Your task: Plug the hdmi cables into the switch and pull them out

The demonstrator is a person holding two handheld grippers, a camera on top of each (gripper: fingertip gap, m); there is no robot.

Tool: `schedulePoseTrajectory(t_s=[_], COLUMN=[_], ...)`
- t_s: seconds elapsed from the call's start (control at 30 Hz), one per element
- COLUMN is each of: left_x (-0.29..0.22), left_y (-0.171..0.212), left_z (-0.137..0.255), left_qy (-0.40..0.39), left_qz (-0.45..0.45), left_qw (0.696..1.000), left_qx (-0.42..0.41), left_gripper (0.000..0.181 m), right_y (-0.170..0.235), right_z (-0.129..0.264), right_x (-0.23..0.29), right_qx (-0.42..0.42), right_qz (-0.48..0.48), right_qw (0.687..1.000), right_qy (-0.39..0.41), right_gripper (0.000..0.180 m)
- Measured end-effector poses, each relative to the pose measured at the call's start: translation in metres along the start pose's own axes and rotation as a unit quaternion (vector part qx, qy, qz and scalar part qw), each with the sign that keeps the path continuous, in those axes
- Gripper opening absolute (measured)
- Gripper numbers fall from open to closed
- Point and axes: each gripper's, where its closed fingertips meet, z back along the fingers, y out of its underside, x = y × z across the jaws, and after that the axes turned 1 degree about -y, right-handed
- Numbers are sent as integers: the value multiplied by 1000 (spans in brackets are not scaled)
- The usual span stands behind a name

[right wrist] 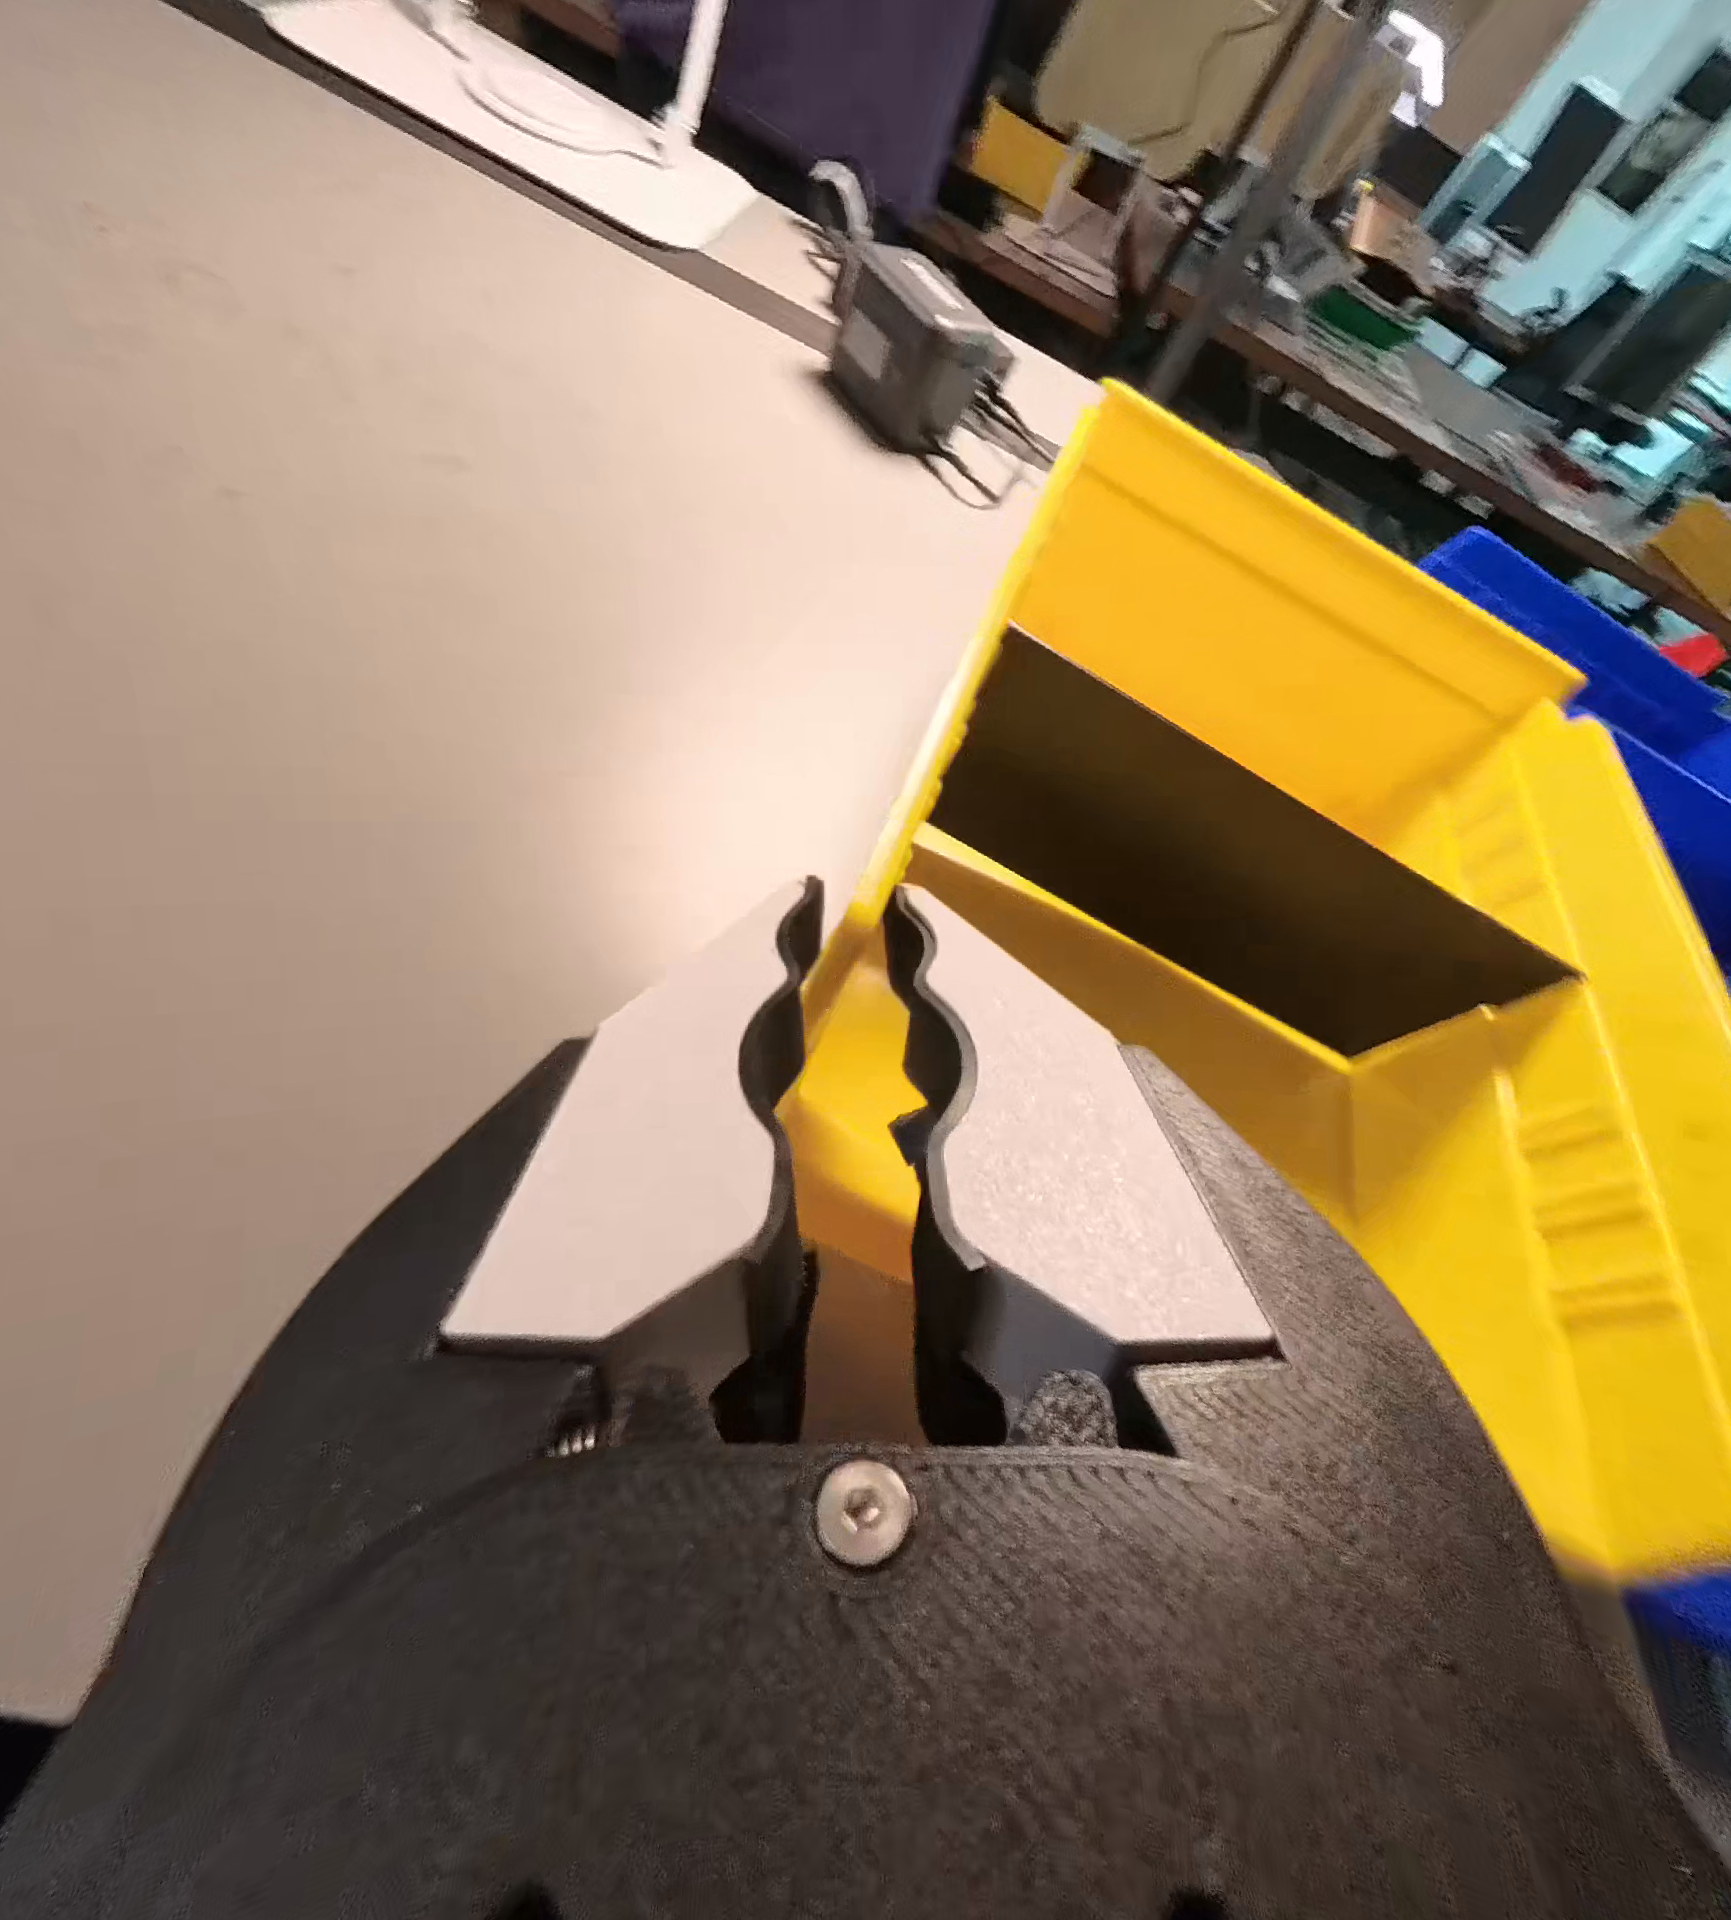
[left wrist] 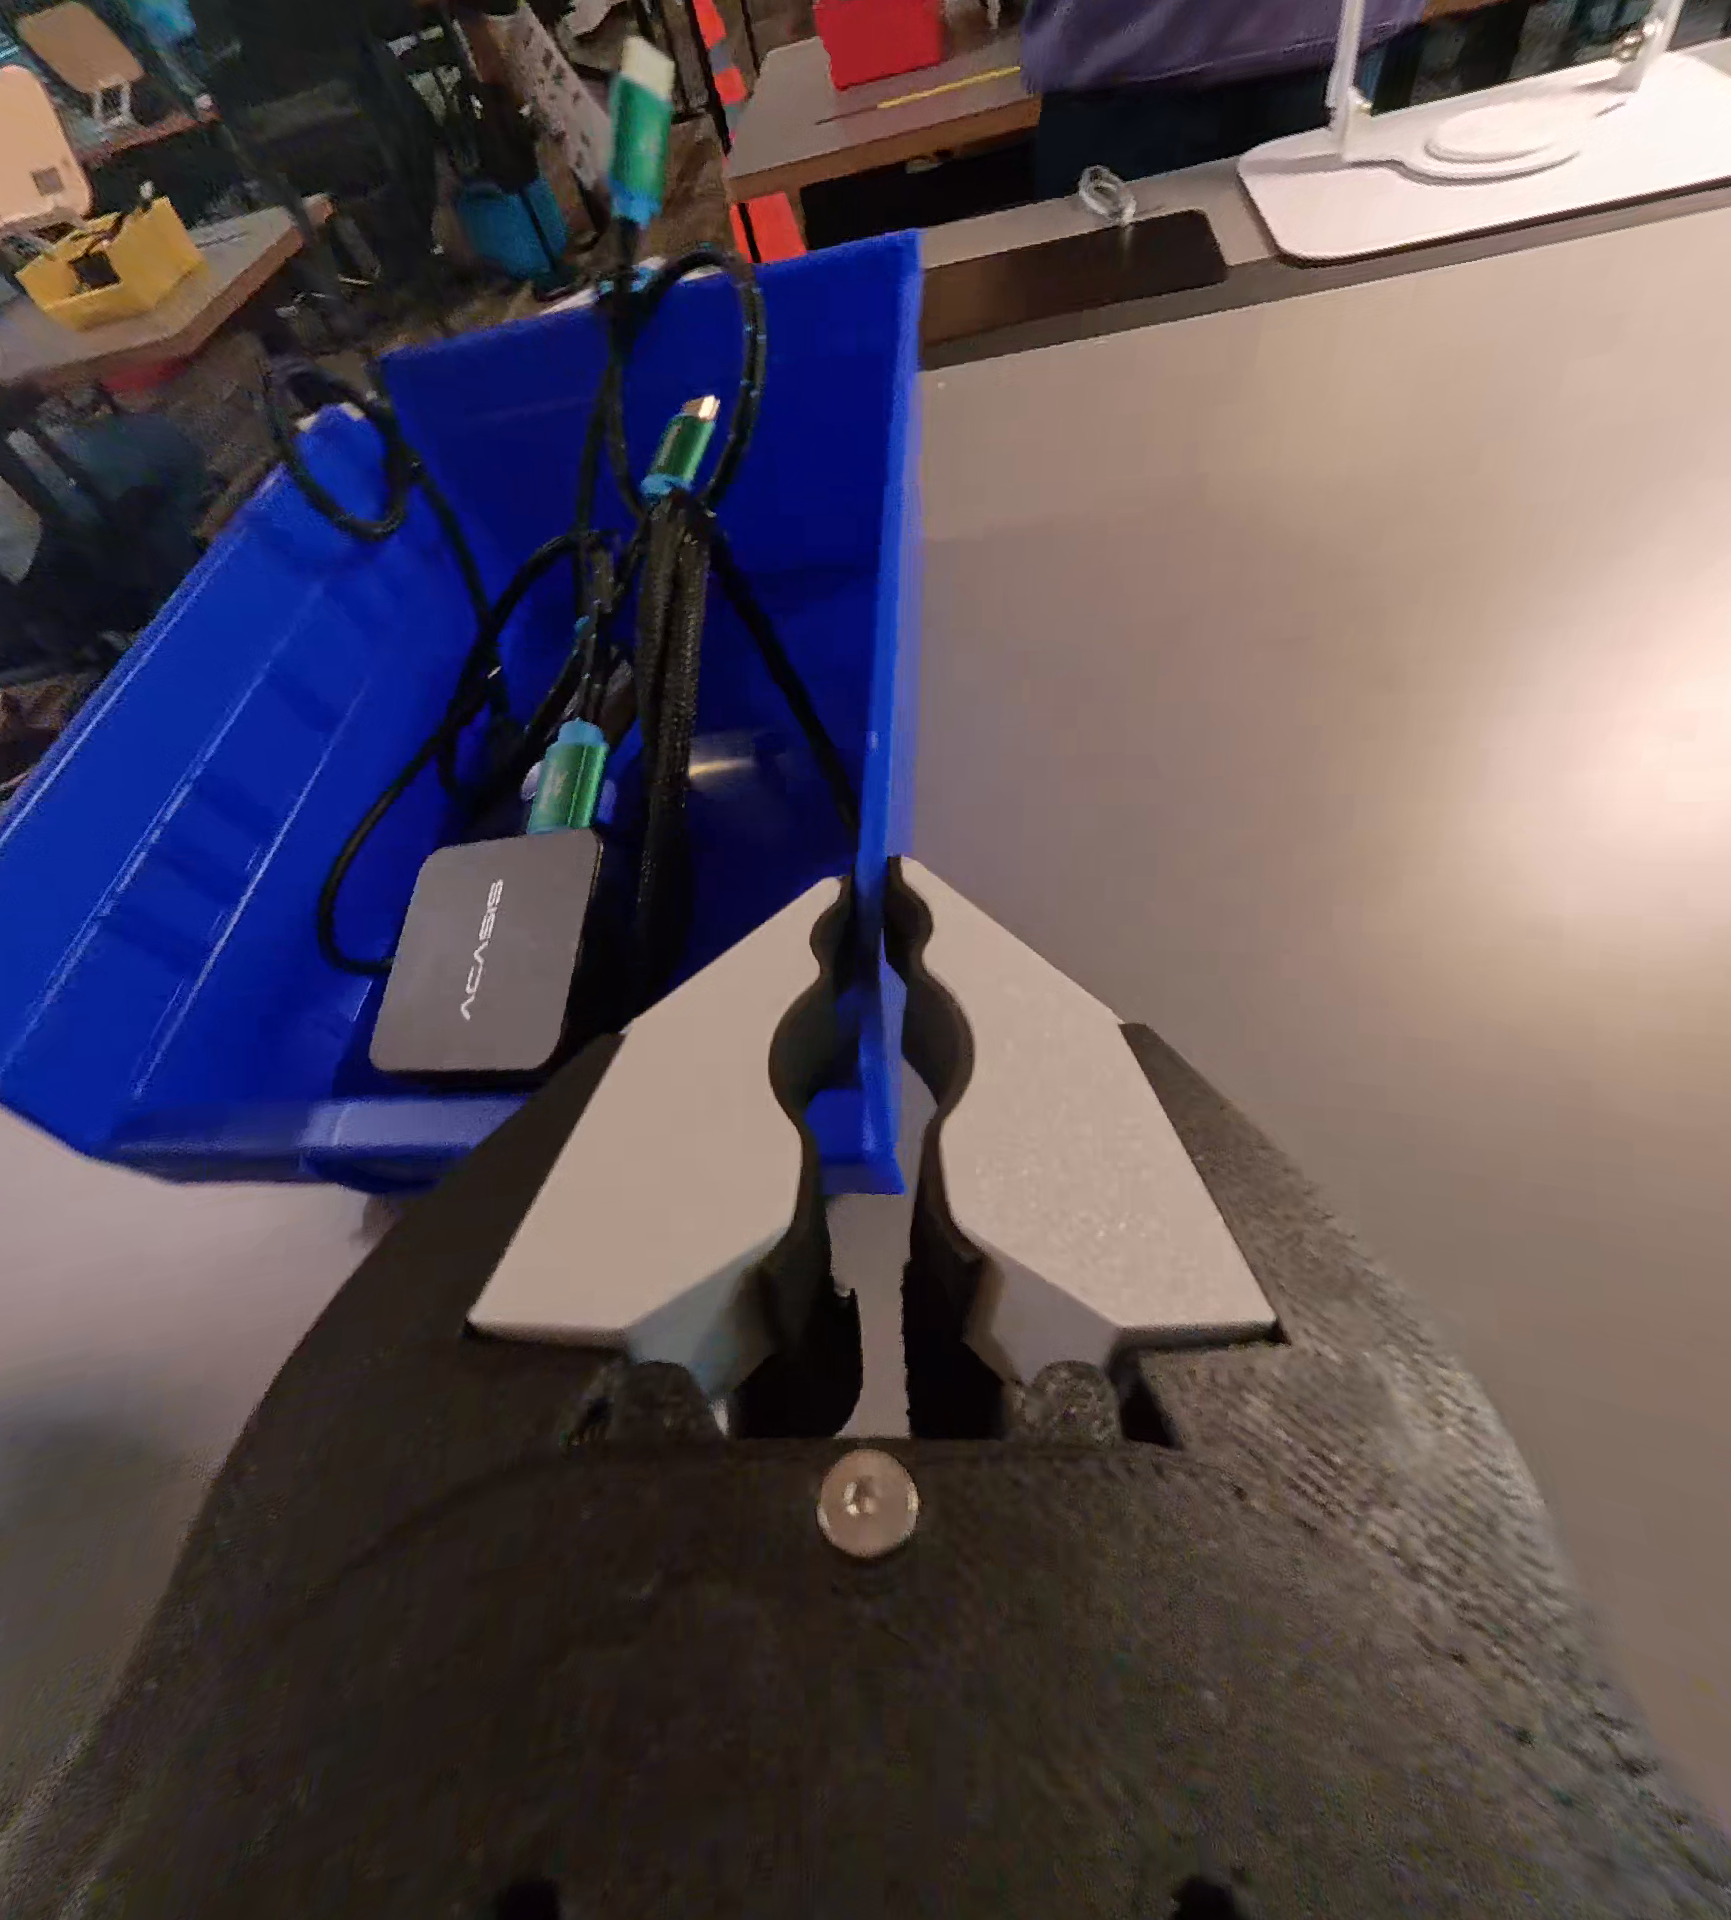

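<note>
Left gripper (left wrist: 871, 883): jaws nearly closed, pinching the right side wall of a blue bin (left wrist: 217, 831) close to its near corner. The bin sits tilted at the left edge of a grey table (left wrist: 1360, 727).

Inside the bin: the dark grey HDMI switch (left wrist: 487, 961) lies flat on the floor near the front. One green-shelled HDMI plug (left wrist: 565, 784) meets its far edge, apparently seated in a port, though the joint itself is hard to make out. Black braided cables (left wrist: 669, 665) loop upward from there; a second green plug (left wrist: 684, 447) stands free above the tangle, and a third (left wrist: 637, 125) sticks up past the rim, blurred.

Right gripper (right wrist: 856, 899): jaws closed to a narrow gap on the left wall of a yellow bin (right wrist: 1256, 644), which is tipped. A black divider (right wrist: 1204, 831) crosses its interior. Another blue bin (right wrist: 1723, 790) sits just beyond it. A small grey box (right wrist: 908, 348) with wires rests farther off on the table.
</note>
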Motion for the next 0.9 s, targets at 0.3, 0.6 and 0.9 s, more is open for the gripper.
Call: schedulePoseTrajectory(t_s=[0.3,0.6,0.9], left_x=[43,71,86], left_y=[14,22,22], left_z=[15,15,5], left_qy=[-15,-12,3], left_qz=[3,17,9], left_qw=[1000,1000,1000], left_qx=[-9,0,-5], left_gripper=[8,9,8], right_y=[14,6,4], right_z=[-16,-38,-52], right_x=[-47,-50,-60], right_qx=[8,-8,-7], right_qz=[-22,-9,-61], right_qw=[999,999,998], right_qy=[32,-44,-11], right_gripper=[3,4,3])
